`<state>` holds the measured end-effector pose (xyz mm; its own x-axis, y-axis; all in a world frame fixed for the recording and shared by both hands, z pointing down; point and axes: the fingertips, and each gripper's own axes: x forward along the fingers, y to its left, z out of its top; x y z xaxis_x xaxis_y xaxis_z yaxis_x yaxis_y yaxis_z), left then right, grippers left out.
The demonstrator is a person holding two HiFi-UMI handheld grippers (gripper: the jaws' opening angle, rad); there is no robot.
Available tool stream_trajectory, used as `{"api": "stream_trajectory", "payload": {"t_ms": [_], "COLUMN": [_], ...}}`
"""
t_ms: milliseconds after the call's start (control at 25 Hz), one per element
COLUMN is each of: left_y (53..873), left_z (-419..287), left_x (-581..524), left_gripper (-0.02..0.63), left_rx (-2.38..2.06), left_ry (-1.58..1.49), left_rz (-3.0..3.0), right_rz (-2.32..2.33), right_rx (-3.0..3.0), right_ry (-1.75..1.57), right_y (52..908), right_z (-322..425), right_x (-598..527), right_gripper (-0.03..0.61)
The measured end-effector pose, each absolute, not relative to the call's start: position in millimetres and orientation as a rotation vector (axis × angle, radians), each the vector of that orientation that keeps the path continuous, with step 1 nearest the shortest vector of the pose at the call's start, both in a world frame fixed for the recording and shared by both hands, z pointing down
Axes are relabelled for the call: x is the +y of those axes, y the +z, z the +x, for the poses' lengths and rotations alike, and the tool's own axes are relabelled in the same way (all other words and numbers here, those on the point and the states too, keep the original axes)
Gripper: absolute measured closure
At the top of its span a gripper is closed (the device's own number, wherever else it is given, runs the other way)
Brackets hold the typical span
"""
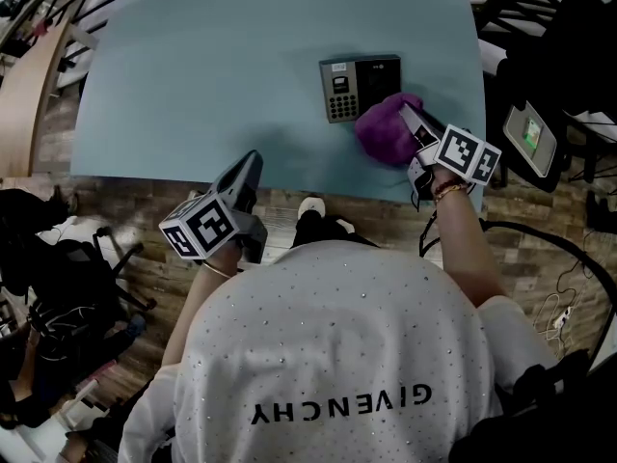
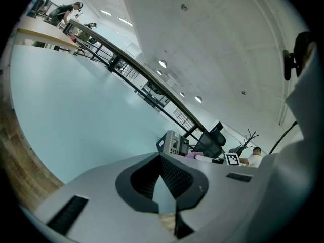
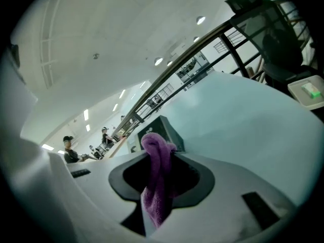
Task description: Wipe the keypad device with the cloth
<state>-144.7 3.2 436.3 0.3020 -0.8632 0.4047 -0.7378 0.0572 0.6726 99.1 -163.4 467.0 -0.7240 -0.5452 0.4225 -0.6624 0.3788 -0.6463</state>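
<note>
So my right gripper [image 1: 407, 116] has its jaws pinched on the purple cloth [image 1: 384, 131], which is bunched right up against the near right corner of the keypad device [image 1: 355, 87] on the pale blue table [image 1: 212, 75]. My left gripper [image 1: 251, 162] hangs at the table's near edge, well apart from the device, jaws pressed together on nothing.
</note>
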Motion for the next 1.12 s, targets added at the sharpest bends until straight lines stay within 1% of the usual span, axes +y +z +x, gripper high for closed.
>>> {"api": "stream_trajectory", "payload": {"t_ms": [80, 240, 520, 880, 1120], "left_y": [436.8, 436.4, 438.7, 442.0, 444.6], "left_z": [-144.7, -142.3, -148.1, -156.5, -152.3], "left_x": [3.7, 2.6, 3.8, 10.4, 2.7], "left_gripper": [0.621, 0.621, 0.621, 0.621, 0.621], "left_rx": [-1.465, -1.468, -1.492, -1.517, -1.503], "left_ry": [-0.182, -0.181, -0.189, -0.196, -0.195], "left_rz": [1.702, 1.707, 1.684, 1.658, 1.657], "right_rz": [0.971, 0.758, 0.567, 0.548, 0.605], "right_rx": [-2.556, -2.567, -2.56, -2.544, -2.513], "right_ry": [1.262, 1.146, 0.972, 0.894, 0.85], "right_y": [459.2, 466.2, 473.0, 478.7, 483.1], "right_z": [80.8, 45.9, 0.1, -16.8, -6.4], "right_x": [-153.0, -129.1, -109.7, -108.1, -118.7], "right_gripper": [0.477, 0.477, 0.477, 0.477, 0.477]}}
